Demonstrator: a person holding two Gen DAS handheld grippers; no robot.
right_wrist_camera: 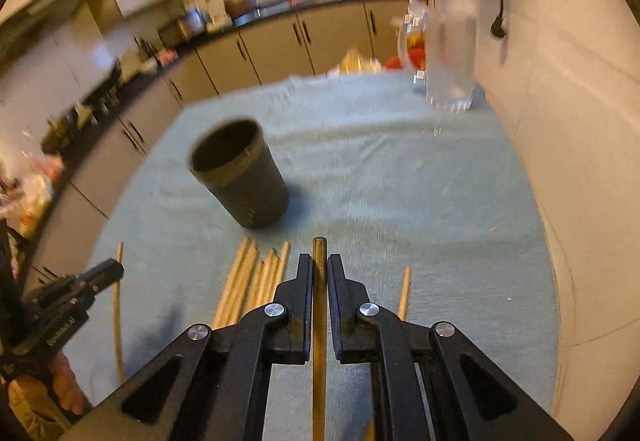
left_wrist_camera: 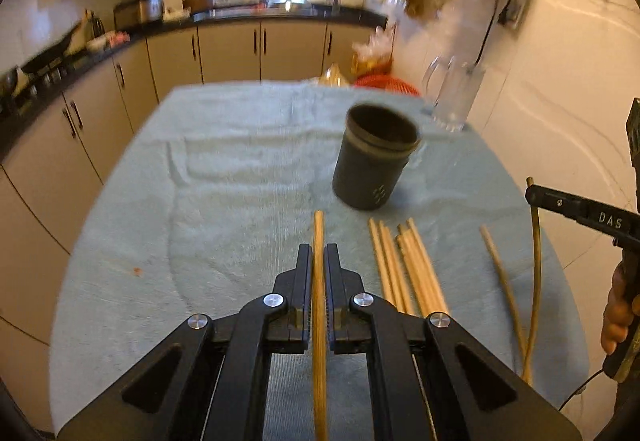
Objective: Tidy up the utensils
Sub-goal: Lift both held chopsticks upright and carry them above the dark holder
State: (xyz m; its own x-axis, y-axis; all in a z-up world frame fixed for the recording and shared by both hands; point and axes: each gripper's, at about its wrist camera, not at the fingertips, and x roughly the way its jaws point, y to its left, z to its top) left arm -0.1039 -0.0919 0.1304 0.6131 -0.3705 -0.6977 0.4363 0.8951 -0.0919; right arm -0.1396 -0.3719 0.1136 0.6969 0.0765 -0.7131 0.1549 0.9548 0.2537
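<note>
A dark cup (left_wrist_camera: pixel 372 157) (right_wrist_camera: pixel 240 173) stands upright on the pale green cloth (left_wrist_camera: pixel 224 201) (right_wrist_camera: pixel 400 181). My left gripper (left_wrist_camera: pixel 319 253) is shut on a light wooden chopstick (left_wrist_camera: pixel 319 233), lifted above the cloth. My right gripper (right_wrist_camera: pixel 320 261) is shut on a darker chopstick (right_wrist_camera: pixel 320 247), also lifted. Several chopsticks (left_wrist_camera: pixel 404 265) (right_wrist_camera: pixel 256 277) lie in a bundle on the cloth between the two grippers. One more chopstick (left_wrist_camera: pixel 500 273) (right_wrist_camera: pixel 405 293) lies apart to the right. The right gripper (left_wrist_camera: pixel 530 195) shows at the edge of the left wrist view, the left gripper (right_wrist_camera: pixel 116 269) in the right wrist view.
A clear glass mug (left_wrist_camera: pixel 454 97) (right_wrist_camera: pixel 450 81) stands at the cloth's far right corner by the white wall. Beyond the table run beige cabinets (left_wrist_camera: pixel 260 49) under a dark counter with a window. A person's hand (left_wrist_camera: pixel 618 313) holds the right gripper.
</note>
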